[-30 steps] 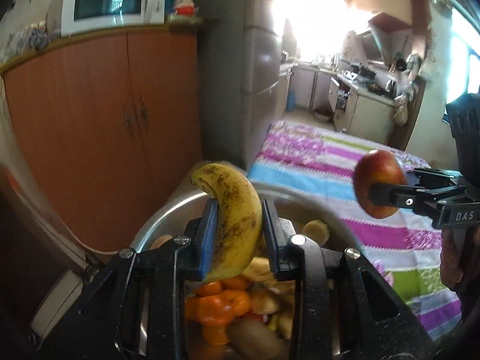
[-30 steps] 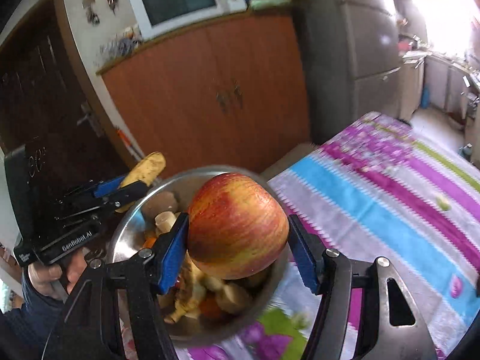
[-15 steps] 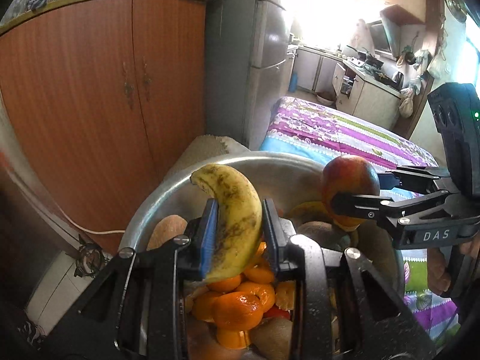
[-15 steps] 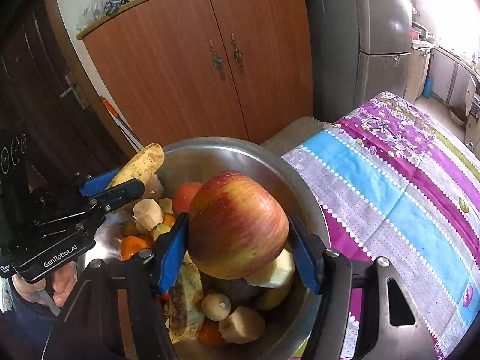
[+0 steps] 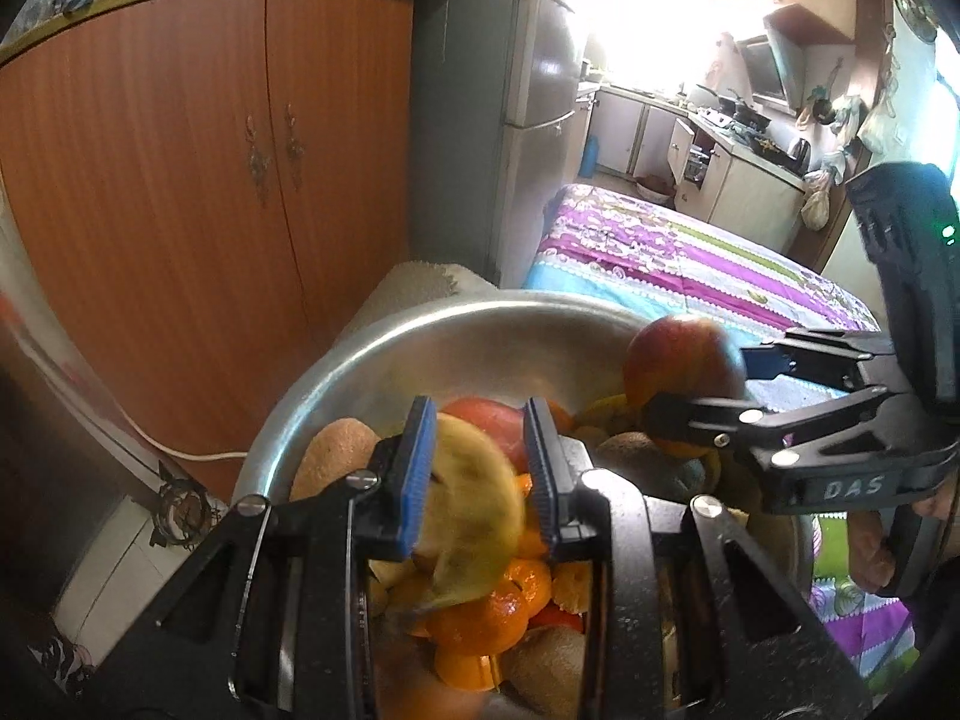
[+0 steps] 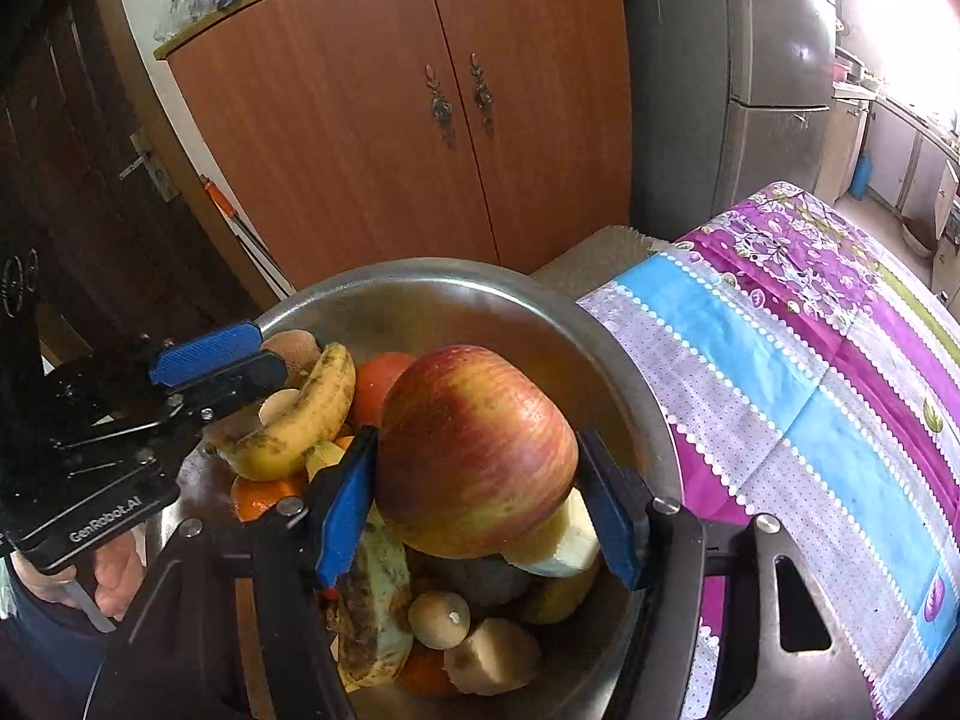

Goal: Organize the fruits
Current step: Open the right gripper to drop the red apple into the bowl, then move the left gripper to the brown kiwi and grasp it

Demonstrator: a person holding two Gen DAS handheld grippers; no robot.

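A steel bowl (image 5: 480, 309) (image 6: 420, 270) holds several fruits: oranges (image 5: 498, 606), kiwis, a tomato (image 6: 384, 381) and pale peeled pieces. A spotted banana (image 6: 300, 414) has left my left gripper (image 5: 480, 420) (image 6: 240, 363). It shows as a blur (image 5: 474, 510) below the blue pads and lies across the pile just past the fingertips. The left jaws stand apart with nothing held. My right gripper (image 6: 480, 480) (image 5: 702, 384) is shut on a red-yellow apple (image 6: 474, 450) (image 5: 684, 354). The apple hangs just over the fruit at the bowl's right side.
The bowl sits at the end of a table with a striped purple, blue and green cloth (image 6: 780, 360). Behind it stand an orange wooden cabinet (image 6: 420, 120) and a grey fridge (image 6: 774, 60). A hand (image 6: 114, 576) holds the left gripper's handle.
Both grippers came down over the bowl. The left gripper let go of the banana, which dropped onto the fruit. The apple, still held, sank close to the pile.
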